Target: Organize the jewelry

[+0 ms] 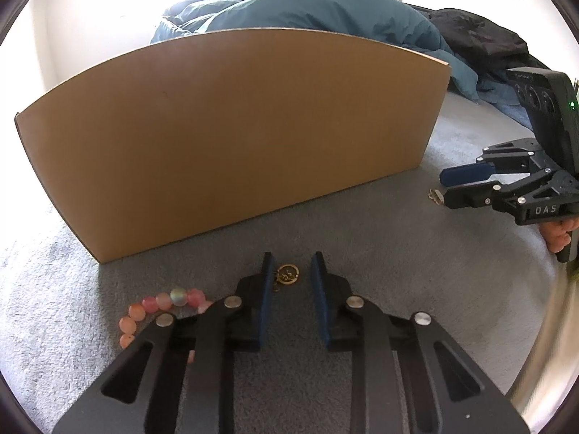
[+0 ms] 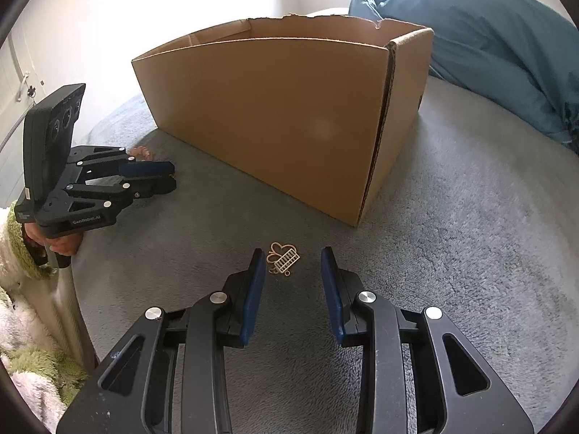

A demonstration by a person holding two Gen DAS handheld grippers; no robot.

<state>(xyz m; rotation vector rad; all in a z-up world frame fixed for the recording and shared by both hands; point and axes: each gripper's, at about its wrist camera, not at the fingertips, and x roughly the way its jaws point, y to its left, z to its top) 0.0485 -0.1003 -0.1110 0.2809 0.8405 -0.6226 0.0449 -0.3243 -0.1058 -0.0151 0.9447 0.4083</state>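
Note:
A small round gold pendant (image 1: 287,274) lies on the grey blanket between the tips of my open left gripper (image 1: 291,267), close to the left finger. A pink bead bracelet (image 1: 159,307) lies to its left, partly hidden by the gripper body. A gold butterfly-and-comb charm (image 2: 283,257) lies between the tips of my open right gripper (image 2: 293,260), nearer the left finger. An open cardboard box (image 2: 275,115) stands just behind both; in the left wrist view its wall (image 1: 231,137) fills the middle. The right gripper also shows in the left wrist view (image 1: 447,185), the left gripper in the right wrist view (image 2: 170,177).
A teal duvet (image 1: 307,3) and a dark garment (image 1: 477,36) are heaped on the bed behind the box. A green and white fluffy blanket (image 2: 25,361) hangs at the bed's left edge. The grey blanket (image 2: 452,253) spreads right of the box.

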